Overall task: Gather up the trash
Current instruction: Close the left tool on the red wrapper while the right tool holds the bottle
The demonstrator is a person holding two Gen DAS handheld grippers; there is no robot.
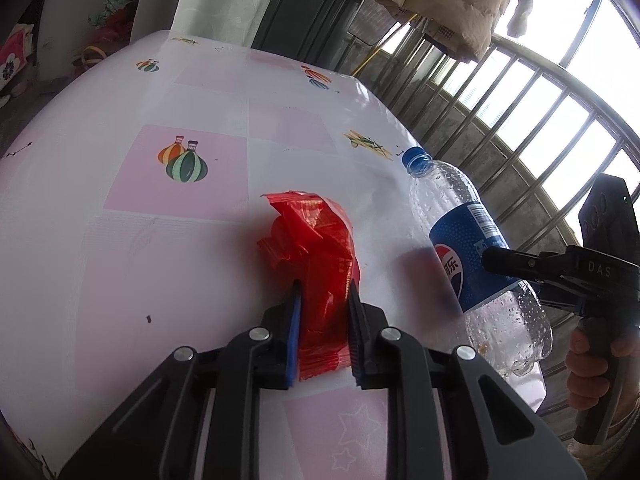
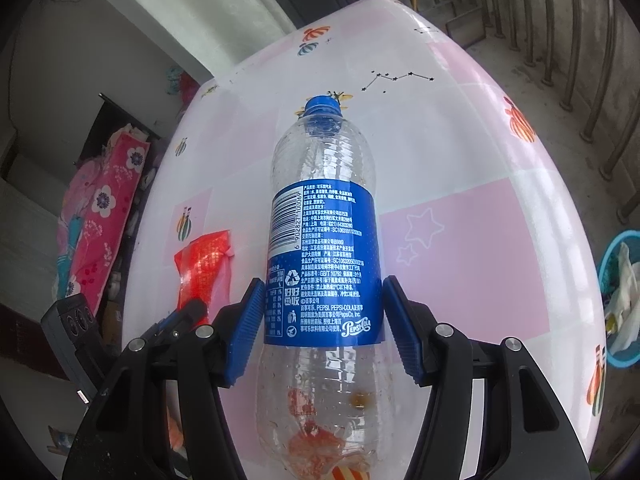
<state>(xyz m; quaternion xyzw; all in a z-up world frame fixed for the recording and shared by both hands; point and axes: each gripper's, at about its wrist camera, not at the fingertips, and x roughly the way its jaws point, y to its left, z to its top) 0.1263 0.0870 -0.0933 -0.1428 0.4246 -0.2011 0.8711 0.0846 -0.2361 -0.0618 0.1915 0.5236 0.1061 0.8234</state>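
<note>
The left gripper (image 1: 324, 292) is pinching a crumpled red snack wrapper (image 1: 316, 256) between its jaws, which are closing on the wrapper's near end while the rest is resting on the counter (image 1: 120, 240), with its pink-and-white patterned cloth. The right gripper (image 2: 324, 312) is bracketing an empty Pepsi bottle (image 2: 324, 240) across the blue label; its blue pads (image 2: 248, 320) are sitting against or just beside the label on both sides, and whether they are truly squeezing it I cannot tell.

To do this step well, both grips probably need to be firm before lifting: the wrapper is thin and slippery, so a deep bite is safer than a tip pinch, and the round bottle is likely to roll or twist unless the pads are pressing squarely on the label's widest part. A blue bin (image 2: 624, 300) with paper inside is showing at the right wrist view's 3 o'clock edge, a likely drop point.

The bottle's long axis is running along the gripper's fingers, the blue cap (image 2: 322, 108) pointing to 12 o'clock and the base towards the camera. In the left wrist view the bottle is sitting at 3 o'clock, cap towards 11 o'clock. The wrapper's long axis is running towards 12 o'clock.
</note>
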